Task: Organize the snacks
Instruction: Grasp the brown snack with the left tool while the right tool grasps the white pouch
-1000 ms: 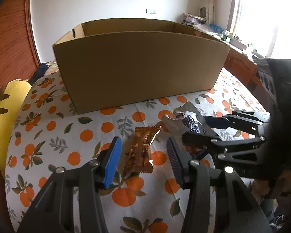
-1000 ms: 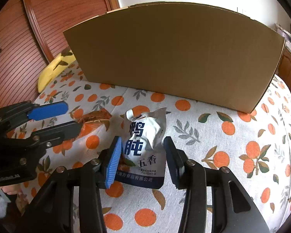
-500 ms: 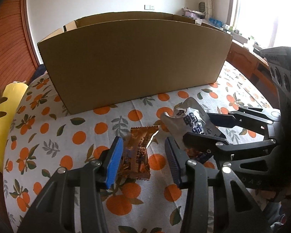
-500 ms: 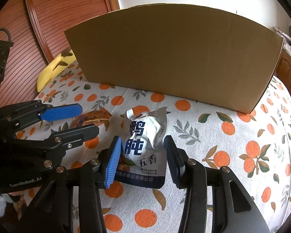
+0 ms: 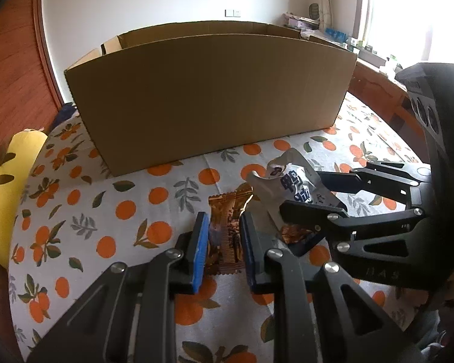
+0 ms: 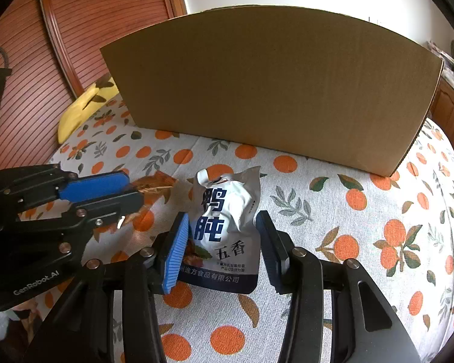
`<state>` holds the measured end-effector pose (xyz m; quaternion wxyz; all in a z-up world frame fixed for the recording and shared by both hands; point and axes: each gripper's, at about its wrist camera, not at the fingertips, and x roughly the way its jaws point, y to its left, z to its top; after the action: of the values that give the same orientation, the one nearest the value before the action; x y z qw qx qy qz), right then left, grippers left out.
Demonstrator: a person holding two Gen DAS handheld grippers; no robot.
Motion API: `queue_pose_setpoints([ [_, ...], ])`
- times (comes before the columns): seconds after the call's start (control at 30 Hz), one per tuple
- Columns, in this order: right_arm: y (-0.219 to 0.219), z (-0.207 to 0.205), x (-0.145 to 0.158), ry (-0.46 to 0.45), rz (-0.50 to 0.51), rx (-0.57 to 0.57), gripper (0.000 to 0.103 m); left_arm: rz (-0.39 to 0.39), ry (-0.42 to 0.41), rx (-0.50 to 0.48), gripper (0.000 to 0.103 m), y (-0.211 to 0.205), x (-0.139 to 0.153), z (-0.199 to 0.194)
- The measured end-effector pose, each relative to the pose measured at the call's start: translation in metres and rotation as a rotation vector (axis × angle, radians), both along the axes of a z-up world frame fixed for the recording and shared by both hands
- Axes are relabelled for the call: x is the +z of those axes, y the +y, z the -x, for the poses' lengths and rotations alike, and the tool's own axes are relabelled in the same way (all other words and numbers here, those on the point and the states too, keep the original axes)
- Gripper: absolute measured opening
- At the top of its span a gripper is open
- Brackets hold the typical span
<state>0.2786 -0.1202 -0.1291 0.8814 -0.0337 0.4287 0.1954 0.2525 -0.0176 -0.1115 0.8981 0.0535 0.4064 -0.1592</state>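
Brown snack wrapper [image 5: 227, 236], light and crinkly on orange-print cloth [image 5: 84, 211] before cardboard box [image 5: 208, 96], just pinched mid-body in left gripper [image 5: 224, 227]; white pouch [image 6: 227, 220] between right gripper [image 6: 224, 236] half-open jaws

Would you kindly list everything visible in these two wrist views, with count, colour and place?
cardboard box: one, brown, open top, at the back of the tablecloth.
brown snack packet: one, brown and gold, in front of the box, between the left tongs' pads.
white snack pouch: one, white with dark blue lettering, to the right of the brown packet, between the right tongs' pads.
tablecloth: one, white with an orange fruit print, under everything.
cushion: one, yellow, at the left edge.
left tongs: one, black with blue pads, just closed on the brown packet.
right tongs: one, black with blue pads, apart around the pouch, right pad clear.
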Motion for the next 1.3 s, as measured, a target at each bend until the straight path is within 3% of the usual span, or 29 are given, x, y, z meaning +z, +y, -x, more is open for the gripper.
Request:
queue_pose_setpoints([
  [0.6, 0.0, 0.001, 0.001, 0.001, -0.003, 0.0, 0.045, 0.029, -0.053, 0.013, 0.015, 0.01, 0.026, 0.015],
  [0.9, -0.007, 0.001, 0.005, 0.003, -0.051, -0.003, 0.04, 0.053, -0.095, 0.02, 0.015, 0.015, 0.046, 0.021],
  [1.03, -0.008, 0.002, 0.009, -0.007, -0.061, -0.002, 0.036, 0.064, -0.111, 0.02, 0.015, 0.017, 0.054, 0.021],
  [1.1, -0.012, 0.004, 0.014, -0.016, -0.076, 0.0, 0.028, 0.066, -0.12, 0.02, 0.015, 0.018, 0.057, 0.02],
  [1.17, -0.014, 0.004, 0.022, -0.027, -0.083, 0.001, 0.008, 0.071, -0.123, 0.018, 0.015, 0.019, 0.059, 0.019],
  [1.3, -0.011, 0.0, 0.02, -0.017, -0.054, 0.011, 0.009, 0.072, -0.121, 0.016, 0.015, 0.019, 0.057, 0.017],
])
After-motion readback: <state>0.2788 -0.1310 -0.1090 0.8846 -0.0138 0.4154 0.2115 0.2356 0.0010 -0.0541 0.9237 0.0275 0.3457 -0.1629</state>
